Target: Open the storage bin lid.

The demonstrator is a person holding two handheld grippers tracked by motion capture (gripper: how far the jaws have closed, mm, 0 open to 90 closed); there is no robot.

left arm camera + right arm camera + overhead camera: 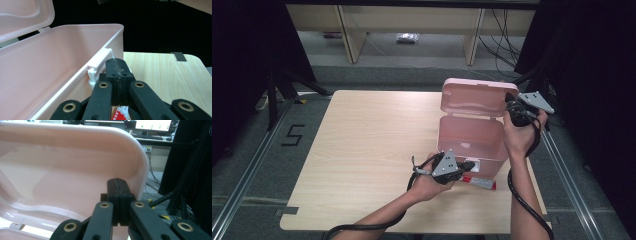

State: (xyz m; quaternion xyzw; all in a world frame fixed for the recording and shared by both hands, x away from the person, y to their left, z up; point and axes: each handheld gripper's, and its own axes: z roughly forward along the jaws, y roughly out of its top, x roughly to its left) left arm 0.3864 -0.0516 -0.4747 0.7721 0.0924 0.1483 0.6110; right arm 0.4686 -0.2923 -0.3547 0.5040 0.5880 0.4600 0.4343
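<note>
Pink box (471,137) stands on the right half of the surface (362,150), its lid (472,97) swung up and back on the far side. Just in front of the box, on the near side, lies a small red and white packet (479,183). The left tongs (468,165) rest at the box's near wall by the white latch (96,67), their jaws together with nothing between them. The right tongs (510,100) sit at the right edge of the raised lid, also together and empty, tips against the lid's inner face as far as the right gripper view shows.

The step in hand looks like working the lid while the box is steadied. To do it well, the left tongs should keep light, level pressure on the near wall so the box does not slide, while the right tongs guide the lid along its hinge arc rather than pushing straight down. Keep the packet clear of the rim.
</note>
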